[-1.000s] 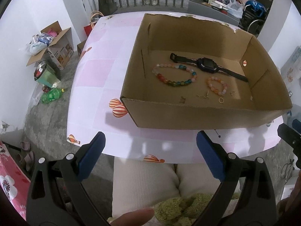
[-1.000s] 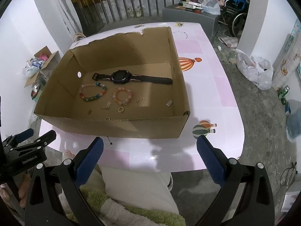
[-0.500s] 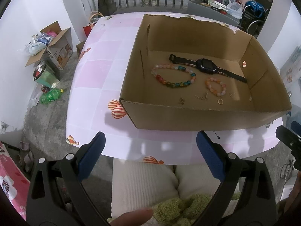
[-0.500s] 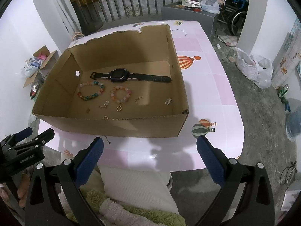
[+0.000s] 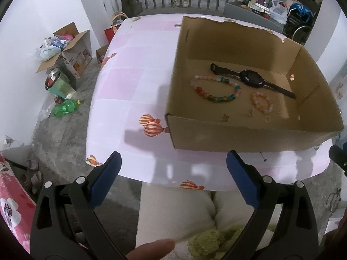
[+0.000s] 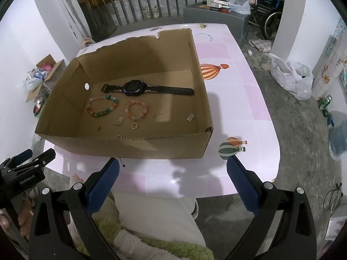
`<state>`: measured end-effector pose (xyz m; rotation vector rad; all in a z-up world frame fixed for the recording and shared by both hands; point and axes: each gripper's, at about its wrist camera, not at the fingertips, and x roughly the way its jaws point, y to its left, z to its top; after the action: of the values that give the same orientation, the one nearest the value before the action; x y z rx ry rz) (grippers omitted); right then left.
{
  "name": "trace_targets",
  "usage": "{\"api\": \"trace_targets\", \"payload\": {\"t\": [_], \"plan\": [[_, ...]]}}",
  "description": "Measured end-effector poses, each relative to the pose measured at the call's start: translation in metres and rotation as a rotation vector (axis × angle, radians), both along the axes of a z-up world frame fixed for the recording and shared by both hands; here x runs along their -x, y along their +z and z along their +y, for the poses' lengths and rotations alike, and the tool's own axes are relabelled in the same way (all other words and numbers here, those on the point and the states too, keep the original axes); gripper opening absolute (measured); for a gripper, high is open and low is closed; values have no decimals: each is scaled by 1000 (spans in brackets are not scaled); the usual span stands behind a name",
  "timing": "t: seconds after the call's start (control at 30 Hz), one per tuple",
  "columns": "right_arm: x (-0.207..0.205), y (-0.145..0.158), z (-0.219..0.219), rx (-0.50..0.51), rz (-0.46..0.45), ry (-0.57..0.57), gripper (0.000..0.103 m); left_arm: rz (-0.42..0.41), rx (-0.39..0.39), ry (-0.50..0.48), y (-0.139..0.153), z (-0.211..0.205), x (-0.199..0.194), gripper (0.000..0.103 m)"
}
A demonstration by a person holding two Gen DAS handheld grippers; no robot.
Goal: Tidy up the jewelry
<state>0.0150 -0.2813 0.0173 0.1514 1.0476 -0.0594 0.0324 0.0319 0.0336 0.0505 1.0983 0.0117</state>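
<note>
I hold my left gripper (image 5: 172, 174) and right gripper (image 6: 172, 174) spread wide and empty short of the table (image 6: 234, 99); the watch (image 6: 138, 87) and bracelets (image 6: 136, 112) lie inside the cardboard box (image 6: 130, 146); sorting looks nearly finished; next I'd reach for the stray necklace (image 6: 205, 35) beyond it.

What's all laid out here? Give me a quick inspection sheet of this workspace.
Surface: pink table with balloon prints.
Job's things: open cardboard box holding a black watch, a multicoloured bead bracelet, a pink bead bracelet, a ring and small charms.
Clutter: a thin chain on the table's far side.
Grippers: left gripper and right gripper both open, empty, short of the box.
Cables: nothing seen.
Surroundings: floor boxes, plastic bags, railing, wheelchair.
</note>
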Motion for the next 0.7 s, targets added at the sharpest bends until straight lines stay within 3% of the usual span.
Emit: {"api": "trace_targets", "payload": {"t": [0.7], "plan": [[0,1,-1,3,-6,-5,96,-22,-23,30,-1,13,4,94]]}}
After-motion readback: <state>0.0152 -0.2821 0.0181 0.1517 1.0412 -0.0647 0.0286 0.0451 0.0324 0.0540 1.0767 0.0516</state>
